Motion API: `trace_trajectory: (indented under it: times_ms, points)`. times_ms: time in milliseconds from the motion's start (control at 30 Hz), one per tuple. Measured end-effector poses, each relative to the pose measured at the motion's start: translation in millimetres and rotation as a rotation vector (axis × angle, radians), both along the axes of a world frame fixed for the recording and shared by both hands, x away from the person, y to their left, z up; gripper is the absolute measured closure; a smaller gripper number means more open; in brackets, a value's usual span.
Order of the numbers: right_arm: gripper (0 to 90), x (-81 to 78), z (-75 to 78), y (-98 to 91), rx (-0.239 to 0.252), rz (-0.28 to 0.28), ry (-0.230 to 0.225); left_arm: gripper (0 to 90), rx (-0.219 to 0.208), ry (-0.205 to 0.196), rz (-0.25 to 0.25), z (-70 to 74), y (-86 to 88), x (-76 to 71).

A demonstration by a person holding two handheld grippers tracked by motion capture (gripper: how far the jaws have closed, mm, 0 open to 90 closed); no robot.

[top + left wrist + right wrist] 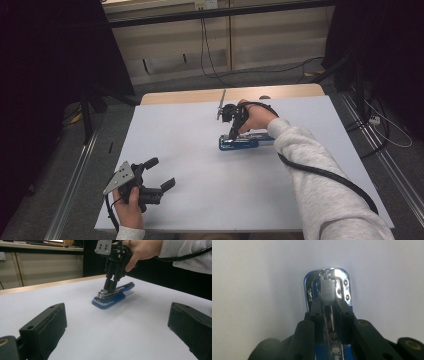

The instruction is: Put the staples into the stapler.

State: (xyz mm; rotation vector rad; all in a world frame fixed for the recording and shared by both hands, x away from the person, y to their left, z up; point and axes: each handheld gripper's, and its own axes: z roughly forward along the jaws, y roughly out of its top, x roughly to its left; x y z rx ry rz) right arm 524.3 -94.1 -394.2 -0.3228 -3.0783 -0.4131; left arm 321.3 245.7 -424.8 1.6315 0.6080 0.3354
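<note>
With the right gripper (pixel 329 305) fingers nearly closed on the stapler (pixel 239 143) rail at the desk's (pixel 190 130) far-right centre, keep the grip square; the left gripper (pixel 159 172) rests wide open, empty, near left.

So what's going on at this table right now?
A person works a blue stapler lying near the middle of the white table. The right tool points down with its jaws closed on the stapler's metal staple channel. The left tool rests open near the table's front left, holding nothing.
</note>
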Motion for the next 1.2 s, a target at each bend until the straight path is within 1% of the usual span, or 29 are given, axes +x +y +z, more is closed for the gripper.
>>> trace_trajectory:
  times_ms: [33, 67, 133, 167, 200, 367, 500, 533, 567, 600, 733, 800, 900, 1033, 1200]
  points:
    - [78.9, -0.4, -0.4, 0.2, -0.006, -0.001, 0.003, 2.2, -0.001, -0.002, 0.005, 0.1, -0.2, -0.2]
    - [78.9, -0.4, -0.4, 0.2, -0.006, -0.001, 0.003, 2.2, -0.004, 0.005, -0.002, -0.2, -0.8, -0.4]
    - [78.9, -0.8, -0.7, 0.4, -0.005, -0.012, 0.006, 2.1, -0.004, 0.003, -0.002, -0.4, -1.0, 0.0]
    - [78.9, -0.1, -1.2, 0.6, -0.002, -0.006, 0.000, 2.1, -0.005, 0.005, 0.000, -0.3, -1.1, -0.3]
    - [78.9, -0.1, -1.4, 1.1, 0.003, -0.004, 0.005, 2.1, -0.001, 0.000, -0.002, -0.4, -1.0, 0.0]
    - [78.9, 0.1, -1.7, 2.1, -0.009, -0.004, 0.003, 2.1, -0.001, 0.000, -0.003, -0.3, -0.9, 0.0]
    - [78.9, 0.8, -2.2, 2.5, 0.000, 0.005, -0.002, 2.2, 0.000, 0.002, -0.001, -0.4, -1.0, 0.1]
    - [78.9, 0.6, -2.1, 2.6, 0.002, 0.001, 0.000, 2.2, -0.001, 0.001, -0.001, -0.5, -1.1, 0.1]
    - [78.9, 0.5, -2.2, 2.6, -0.008, -0.004, 0.003, 2.2, -0.001, 0.002, -0.002, -0.4, -1.2, 0.1]
    - [78.9, 0.4, -2.4, 2.8, -0.009, -0.003, 0.001, 2.2, -0.002, 0.006, -0.002, -0.6, -1.3, 0.0]
    - [78.9, 0.3, -1.8, 3.7, -0.003, -0.010, 0.005, 2.2, -0.001, 0.007, 0.002, -0.7, -1.6, -0.1]
    - [78.9, 1.0, -2.2, 4.3, -0.008, 0.003, 0.000, 2.2, -0.001, 0.005, 0.004, -0.6, -1.5, -0.1]
    - [78.9, 0.7, -2.2, 4.9, -0.010, -0.005, 0.003, 2.2, -0.001, 0.005, 0.002, -0.7, -1.4, 0.1]
    - [78.9, 1.2, -3.1, 5.6, -0.005, 0.006, -0.003, 2.2, 0.003, 0.008, -0.001, -0.8, -1.4, 0.2]
    - [78.8, 1.0, -3.2, 5.5, 0.000, 0.003, -0.003, 2.2, 0.001, 0.005, -0.001, -0.7, -1.3, 0.3]
